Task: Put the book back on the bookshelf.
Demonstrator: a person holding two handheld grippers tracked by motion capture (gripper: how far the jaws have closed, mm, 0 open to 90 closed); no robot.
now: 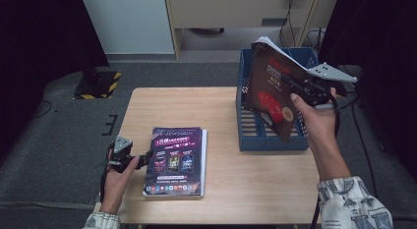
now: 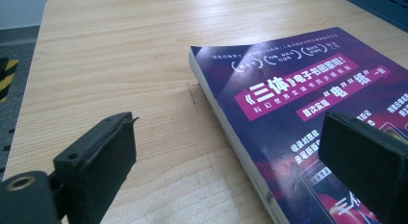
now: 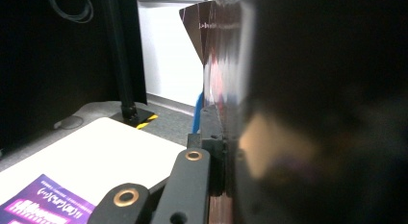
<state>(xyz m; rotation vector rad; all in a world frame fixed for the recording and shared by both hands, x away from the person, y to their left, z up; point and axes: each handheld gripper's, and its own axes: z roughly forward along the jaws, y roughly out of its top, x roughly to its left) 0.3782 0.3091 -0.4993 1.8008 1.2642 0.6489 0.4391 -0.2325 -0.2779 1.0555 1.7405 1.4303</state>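
Note:
A purple paperback (image 1: 176, 160) lies flat on the wooden table (image 1: 196, 106), near its front left. My left gripper (image 1: 145, 157) hovers low at the book's left edge and is open. In the left gripper view (image 2: 231, 137) one jaw stands over bare wood and the other over the purple cover (image 2: 298, 89). My right gripper (image 1: 295, 86) is shut on a dark red book (image 1: 270, 91), held tilted in the air over the blue file rack (image 1: 268, 140). In the right gripper view the red book's (image 3: 221, 89) edge runs up between the jaws of the gripper (image 3: 216, 152).
The blue rack stands at the table's right side and reaches its far edge. The purple paperback's corner (image 3: 43, 205) shows low in the right gripper view. Grey carpet surrounds the table, with a black stand on a yellow-striped base (image 1: 98, 84) at the far left.

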